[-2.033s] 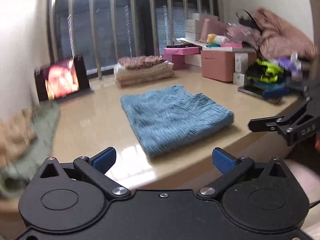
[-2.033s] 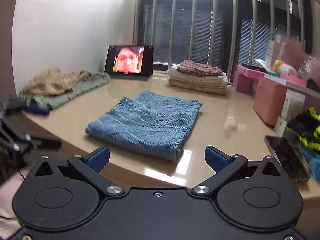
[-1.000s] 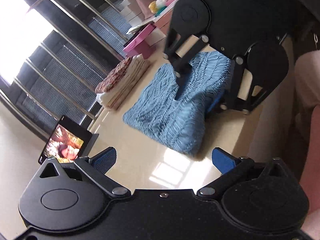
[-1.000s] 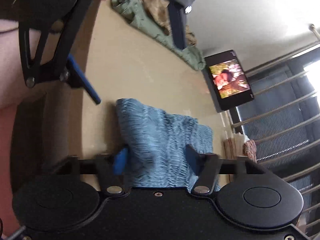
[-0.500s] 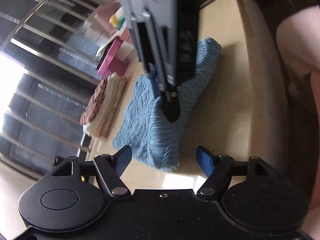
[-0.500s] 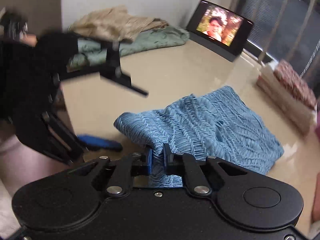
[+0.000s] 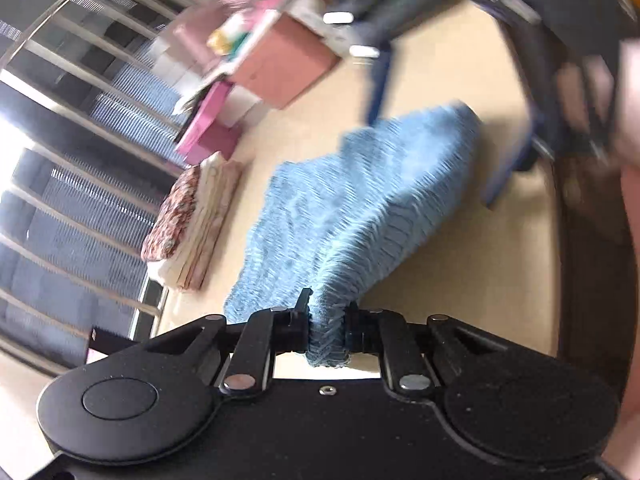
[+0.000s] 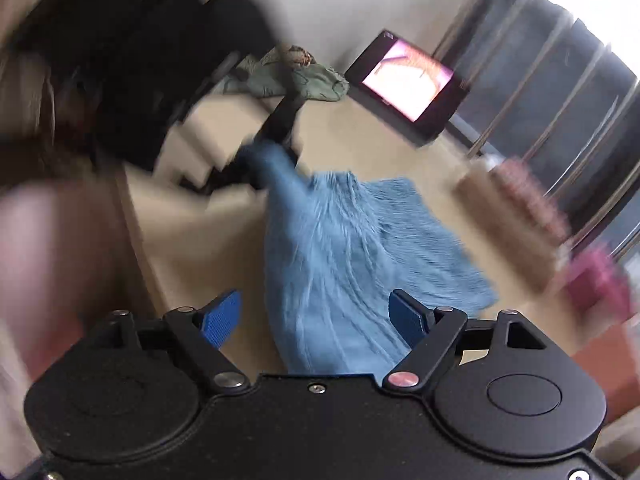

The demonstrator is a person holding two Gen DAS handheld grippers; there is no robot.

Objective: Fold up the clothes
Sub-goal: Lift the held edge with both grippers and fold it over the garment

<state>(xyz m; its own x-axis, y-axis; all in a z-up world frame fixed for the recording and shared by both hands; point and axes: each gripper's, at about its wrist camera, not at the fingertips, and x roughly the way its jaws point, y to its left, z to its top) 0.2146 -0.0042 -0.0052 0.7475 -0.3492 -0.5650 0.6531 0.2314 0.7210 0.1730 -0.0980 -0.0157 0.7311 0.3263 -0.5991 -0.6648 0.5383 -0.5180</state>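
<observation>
- Left gripper [image 7: 327, 318]: jaws closing, pinched on a bunched edge of the blue knitted cloth [image 7: 360, 216]; the fabric fills the gap between the pads and hangs a little below them.
- Right gripper [image 8: 316, 316]: jaws opening and spread wide; the blue cloth lies in the gap, but neither pad [image 8: 222, 318] presses on it.
- Blue cloth: drawn up from the beige tabletop [image 7: 472, 272] at the left claw's end, the rest trailing away from that claw and resting on the surface.
- Beyond the left claw, to its left: a stack of folded clothes [image 7: 192, 224] with a patterned piece on top, well apart from the blue cloth.
- Further off in the same direction: pink boxes [image 7: 276, 60] with loose items on top, blurred.
- Ahead of the right claw: a lit tablet screen [image 8: 408, 80] standing at the window bars.
- Left of the tablet: a green and tan heap of clothes [image 8: 304, 76].
- Obstruction: in each view the other gripper's dark body crosses the upper field, blurred, covering part of the tabletop.
- A person's hand shows at the frame edge, too blurred for detail.
</observation>
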